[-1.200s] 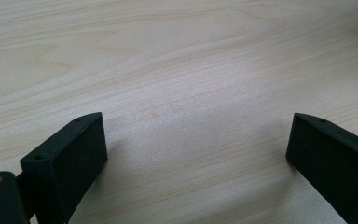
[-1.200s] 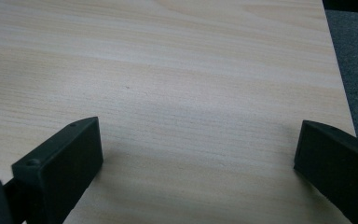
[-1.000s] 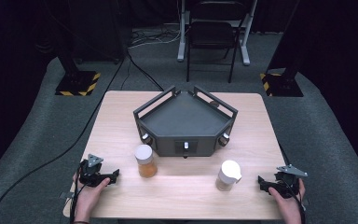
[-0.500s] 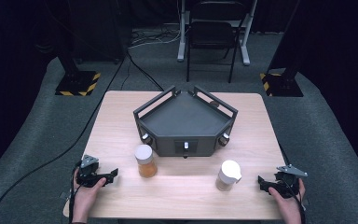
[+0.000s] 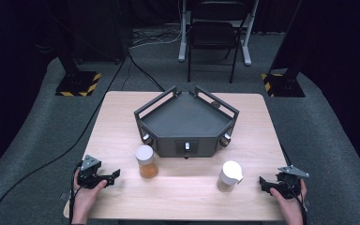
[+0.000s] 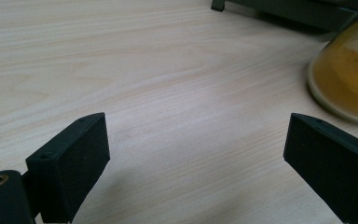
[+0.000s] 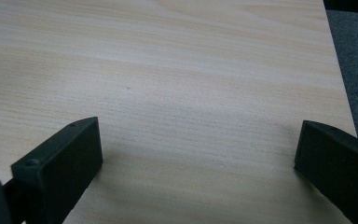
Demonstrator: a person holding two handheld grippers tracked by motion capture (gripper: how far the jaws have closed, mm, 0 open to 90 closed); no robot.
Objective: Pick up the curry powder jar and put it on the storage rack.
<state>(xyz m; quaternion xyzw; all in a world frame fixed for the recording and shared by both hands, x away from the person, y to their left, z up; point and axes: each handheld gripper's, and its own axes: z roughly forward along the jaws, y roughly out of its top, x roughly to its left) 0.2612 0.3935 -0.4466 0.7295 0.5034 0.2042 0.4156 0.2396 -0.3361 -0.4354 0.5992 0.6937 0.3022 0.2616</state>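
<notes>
Your left gripper (image 5: 114,174), near the table's (image 5: 122,122) front left corner, has jaws spread but just closing slightly, nothing between them, beside the amber jar (image 5: 146,161); your right gripper (image 5: 262,181) gapes empty.

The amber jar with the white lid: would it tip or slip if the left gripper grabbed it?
The amber jar stands upright, taller than wide, so a high push might tip it. Its wall looks smooth, possibly slippery. It is partly filled, so probably moderately heavy.
</notes>
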